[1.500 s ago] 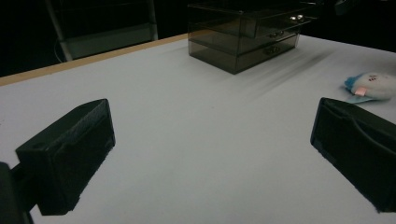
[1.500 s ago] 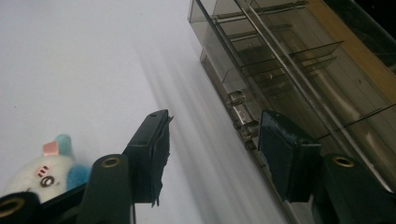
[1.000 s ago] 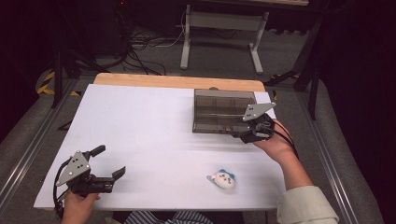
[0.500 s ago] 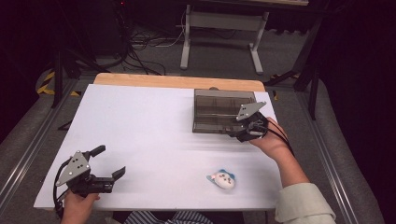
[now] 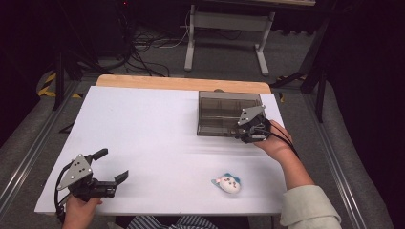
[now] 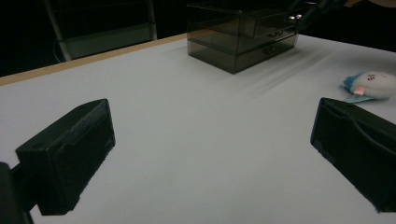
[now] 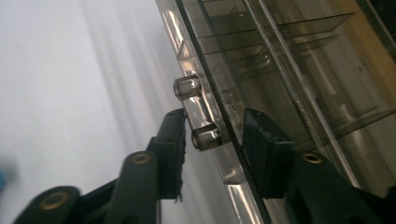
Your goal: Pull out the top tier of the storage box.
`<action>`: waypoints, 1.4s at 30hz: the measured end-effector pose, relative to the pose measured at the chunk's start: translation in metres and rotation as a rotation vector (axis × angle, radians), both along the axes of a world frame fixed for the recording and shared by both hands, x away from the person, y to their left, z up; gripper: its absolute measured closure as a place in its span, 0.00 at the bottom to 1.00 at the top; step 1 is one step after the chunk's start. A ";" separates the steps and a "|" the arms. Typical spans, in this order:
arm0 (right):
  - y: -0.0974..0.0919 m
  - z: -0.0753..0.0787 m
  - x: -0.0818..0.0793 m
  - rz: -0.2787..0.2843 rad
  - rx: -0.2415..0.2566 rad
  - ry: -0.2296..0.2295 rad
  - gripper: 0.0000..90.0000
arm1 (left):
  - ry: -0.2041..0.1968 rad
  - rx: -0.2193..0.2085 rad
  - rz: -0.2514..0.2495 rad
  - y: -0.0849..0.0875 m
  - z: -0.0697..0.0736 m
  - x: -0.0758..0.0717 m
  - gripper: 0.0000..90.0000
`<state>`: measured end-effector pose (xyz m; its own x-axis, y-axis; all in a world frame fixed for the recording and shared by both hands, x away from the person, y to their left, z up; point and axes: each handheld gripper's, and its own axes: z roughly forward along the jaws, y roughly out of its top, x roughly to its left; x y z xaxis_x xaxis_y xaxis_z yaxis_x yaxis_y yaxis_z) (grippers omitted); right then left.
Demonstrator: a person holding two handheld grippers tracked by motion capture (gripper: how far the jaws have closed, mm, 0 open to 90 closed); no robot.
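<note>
Your right gripper (image 7: 212,140) has been closing around the handle (image 7: 198,114) of the drawer box (image 5: 229,112) at far right, not yet clamped; drawer still shut. Left gripper (image 5: 111,167) idle, released, near left.

Left gripper (image 6: 210,154) jaws stand wide apart over bare white table (image 6: 196,121), nothing between them. Smoky clear drawer box (image 6: 243,39) sits far back on the table. Small white-and-blue plush toy (image 6: 371,85) lies at right, near the right jaw.
</note>
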<state>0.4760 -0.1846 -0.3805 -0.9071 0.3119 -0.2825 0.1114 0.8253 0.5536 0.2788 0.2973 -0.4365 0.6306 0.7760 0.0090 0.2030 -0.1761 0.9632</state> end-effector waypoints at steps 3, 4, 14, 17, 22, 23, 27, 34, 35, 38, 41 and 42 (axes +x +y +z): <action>-0.001 0.000 0.000 0.007 -0.004 0.001 0.71 | -0.002 0.002 -0.001 0.000 0.000 0.000 0.01; 0.000 0.001 0.000 0.010 -0.009 -0.001 0.71 | -0.002 0.002 -0.002 0.001 0.000 0.000 0.01; -0.001 0.007 -0.010 0.033 -0.011 0.024 0.72 | -0.003 0.000 0.000 0.001 0.000 0.000 0.01; -0.002 0.010 -0.016 0.037 -0.014 0.024 0.72 | -0.005 0.002 -0.001 0.001 0.001 0.000 0.01; -0.002 0.011 -0.023 0.055 -0.021 0.021 0.73 | -0.004 0.003 0.000 0.001 0.000 0.000 0.01; -0.002 0.011 -0.024 0.051 -0.021 0.021 0.73 | -0.005 0.005 0.000 0.001 0.001 0.000 0.01; -0.004 0.011 -0.029 0.057 -0.024 0.024 0.73 | -0.004 0.003 0.000 0.001 0.000 0.000 0.01; -0.006 0.011 -0.036 0.066 -0.025 0.026 0.73 | 0.002 -0.002 0.000 0.000 0.000 0.000 0.01; -0.006 0.011 -0.038 0.068 -0.024 0.026 0.73 | 0.001 0.001 0.001 0.000 0.000 0.000 0.01; -0.006 0.010 -0.040 0.072 -0.028 0.024 0.73 | 0.001 0.001 0.000 0.000 0.000 0.000 0.01; -0.006 0.009 -0.041 0.069 -0.027 0.028 0.73 | 0.002 0.000 0.000 0.000 0.000 0.001 0.01; -0.007 0.009 -0.041 0.073 -0.030 0.027 0.73 | 0.002 0.001 -0.002 0.001 0.000 0.001 0.01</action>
<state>0.4351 -0.1914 -0.3719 -0.9345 0.2368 -0.2657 0.0651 0.8477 0.5264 0.2794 0.2979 -0.4363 0.6323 0.7747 0.0082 0.2049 -0.1774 0.9626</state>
